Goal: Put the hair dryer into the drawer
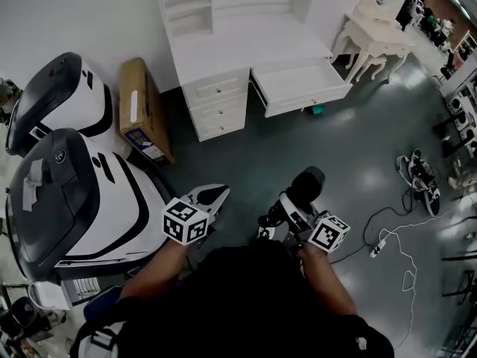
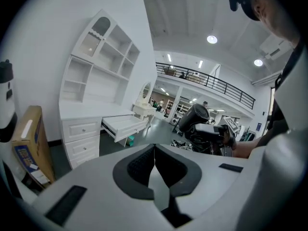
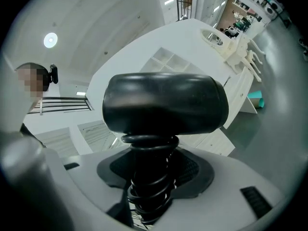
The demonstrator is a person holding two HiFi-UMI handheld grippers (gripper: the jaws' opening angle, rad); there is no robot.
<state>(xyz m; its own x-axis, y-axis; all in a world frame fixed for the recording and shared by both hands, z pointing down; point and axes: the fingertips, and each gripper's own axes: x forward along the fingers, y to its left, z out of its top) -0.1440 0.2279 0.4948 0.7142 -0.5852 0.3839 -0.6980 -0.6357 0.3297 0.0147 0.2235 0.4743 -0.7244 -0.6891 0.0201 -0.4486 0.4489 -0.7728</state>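
**A:** How are the arms held?

**B:** Both are bent in close to the person's body. The left forearm (image 1: 153,271) and the right forearm (image 1: 326,283) reach forward side by side, and each tool's marker cube faces up

**A:** What is the left gripper (image 1: 212,197) doing?

**B:** Its jaws are pressed together, tip against tip, with nothing between them. It points ahead over the grey floor (image 1: 350,148)

**A:** And the right gripper (image 1: 292,216)?

**B:** It is clamped on the hair dryer (image 1: 307,183). In the right gripper view the jaws pinch the handle, which has a black cord (image 3: 149,177) coiled round it. The dryer's fat black head (image 3: 166,105) stands just beyond the jaw tips and fills the middle of that view

**A:** Where is the dryer from the left tool?

**B:** Off to its right and near it, at about the same height. The two are not touching

**A:** And the drawer (image 1: 302,86)?

**B:** It is pulled out of the white desk (image 1: 246,47). It lies ahead of both tools and well apart from them, across bare floor. From the left gripper it sits ahead and to the left of the jaws (image 2: 124,125). The dryer is nowhere near it

**A:** Is anything else close?

**B:** A cardboard box (image 1: 141,110) leans by the wall, ahead and left of the left gripper
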